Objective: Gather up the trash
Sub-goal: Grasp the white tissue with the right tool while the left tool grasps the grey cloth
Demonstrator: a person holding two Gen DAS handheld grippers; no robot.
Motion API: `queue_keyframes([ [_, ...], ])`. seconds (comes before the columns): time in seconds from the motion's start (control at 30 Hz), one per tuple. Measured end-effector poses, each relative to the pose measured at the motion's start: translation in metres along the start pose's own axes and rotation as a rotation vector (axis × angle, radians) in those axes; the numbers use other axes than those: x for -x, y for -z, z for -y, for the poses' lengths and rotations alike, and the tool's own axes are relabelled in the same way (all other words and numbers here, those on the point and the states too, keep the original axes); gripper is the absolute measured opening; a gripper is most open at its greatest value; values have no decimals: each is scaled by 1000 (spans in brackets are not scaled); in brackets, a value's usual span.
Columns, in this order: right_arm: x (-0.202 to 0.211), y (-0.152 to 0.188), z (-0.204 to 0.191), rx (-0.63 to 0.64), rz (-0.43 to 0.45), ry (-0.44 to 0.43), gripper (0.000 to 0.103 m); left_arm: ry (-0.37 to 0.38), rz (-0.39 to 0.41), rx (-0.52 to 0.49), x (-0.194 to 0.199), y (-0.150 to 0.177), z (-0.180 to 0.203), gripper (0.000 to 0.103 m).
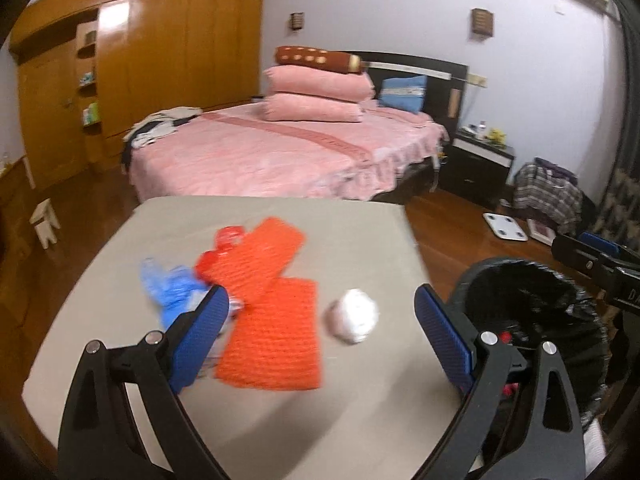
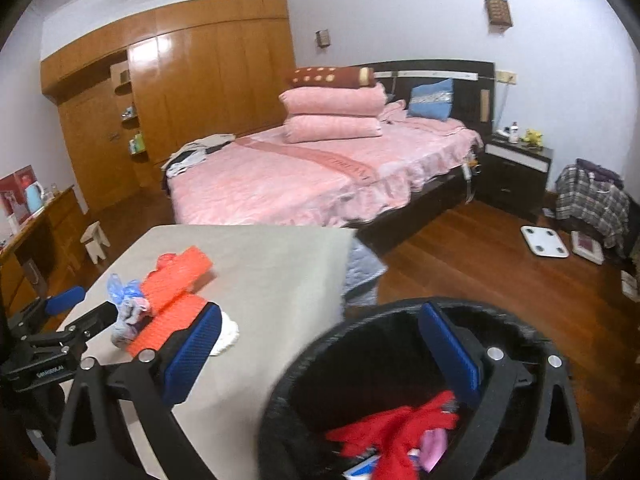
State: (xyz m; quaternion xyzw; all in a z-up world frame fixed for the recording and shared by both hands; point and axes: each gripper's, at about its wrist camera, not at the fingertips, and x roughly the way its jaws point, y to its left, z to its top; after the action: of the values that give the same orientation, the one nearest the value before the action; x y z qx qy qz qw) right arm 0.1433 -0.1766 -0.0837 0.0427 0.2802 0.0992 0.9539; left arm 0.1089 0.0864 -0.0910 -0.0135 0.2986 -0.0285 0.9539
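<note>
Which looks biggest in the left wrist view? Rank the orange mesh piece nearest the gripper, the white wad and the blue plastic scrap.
1. Orange mesh piece, clearly largest.
2 and 3. Blue plastic scrap and white wad look alike; the finger hides part of the scrap, so no ranking.

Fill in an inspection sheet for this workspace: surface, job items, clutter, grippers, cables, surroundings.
Surface: beige table top.
Job's things: two orange mesh sheets, blue crumpled plastic, white crumpled wad on the table; black-lined round trash bin beside it, holding red trash.
Clutter: nothing seen.
Grippers: left gripper open above the table; right gripper open over the bin.
Cables: nothing seen.
Surroundings: pink bed, wooden wardrobe, white scale on the floor.
</note>
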Motion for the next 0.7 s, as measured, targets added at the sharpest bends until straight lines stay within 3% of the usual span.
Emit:
queue_keyframes([
  [0.33, -68, 20, -73, 56, -63, -68, 97, -78, -26, 64, -11, 19, -65, 91],
  [0.7, -131, 43, -102, 80, -156, -55, 91, -118, -88, 159, -36, 35, -108, 90],
])
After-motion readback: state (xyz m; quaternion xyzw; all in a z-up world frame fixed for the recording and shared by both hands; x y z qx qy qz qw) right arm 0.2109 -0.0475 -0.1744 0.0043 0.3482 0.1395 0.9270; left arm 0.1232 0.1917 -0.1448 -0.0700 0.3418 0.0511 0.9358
